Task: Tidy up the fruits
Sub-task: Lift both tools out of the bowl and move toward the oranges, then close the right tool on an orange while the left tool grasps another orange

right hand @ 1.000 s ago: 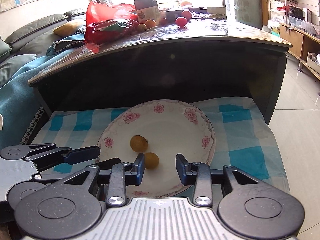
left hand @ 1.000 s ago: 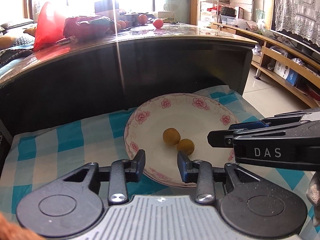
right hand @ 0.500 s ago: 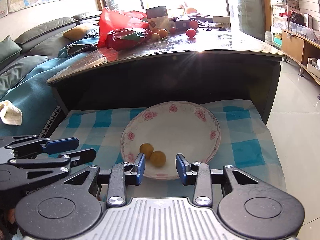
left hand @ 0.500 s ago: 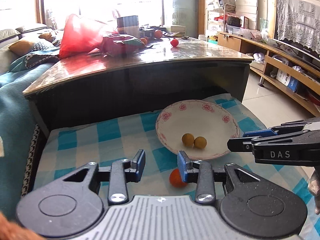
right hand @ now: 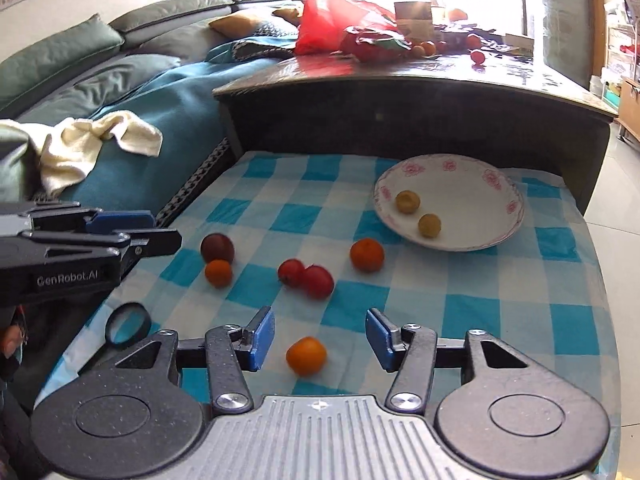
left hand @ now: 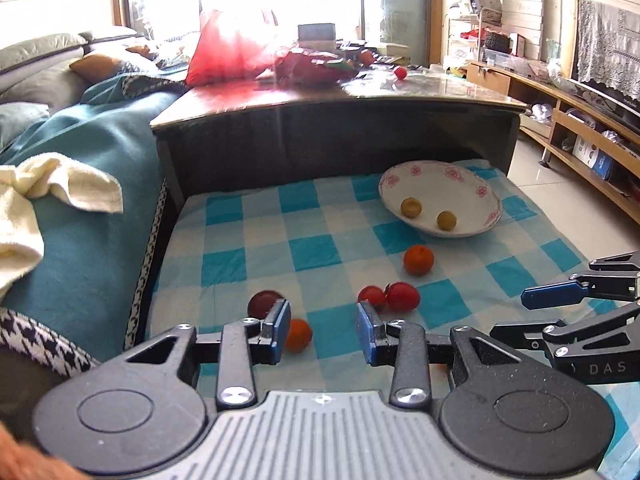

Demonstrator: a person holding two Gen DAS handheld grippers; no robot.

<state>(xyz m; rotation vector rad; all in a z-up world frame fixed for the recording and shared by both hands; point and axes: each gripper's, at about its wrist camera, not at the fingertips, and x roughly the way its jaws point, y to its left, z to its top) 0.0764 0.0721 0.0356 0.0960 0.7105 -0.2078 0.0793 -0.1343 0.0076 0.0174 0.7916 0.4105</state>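
- Left gripper (left hand: 323,332): jaws apart, nothing between them, above the cloth's near edge.
- Right gripper (right hand: 320,338): jaws opening, empty; an orange (right hand: 306,355) sits on the checked cloth (right hand: 472,304) below the gap.
- Plate (right hand: 504,236) near the cloth's far right corner, holding two yellow fruits (right hand: 407,202).
- Two red fruits (right hand: 306,276) touching, mid-cloth.
- Dark plum (right hand: 217,247) and small orange (right hand: 218,273) toward the left edge.

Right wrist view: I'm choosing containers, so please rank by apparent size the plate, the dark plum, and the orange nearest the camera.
1. Plate, largest by far.
2 and 3. Dark plum and nearest orange look alike; the orange is closer, so I won't rank them.
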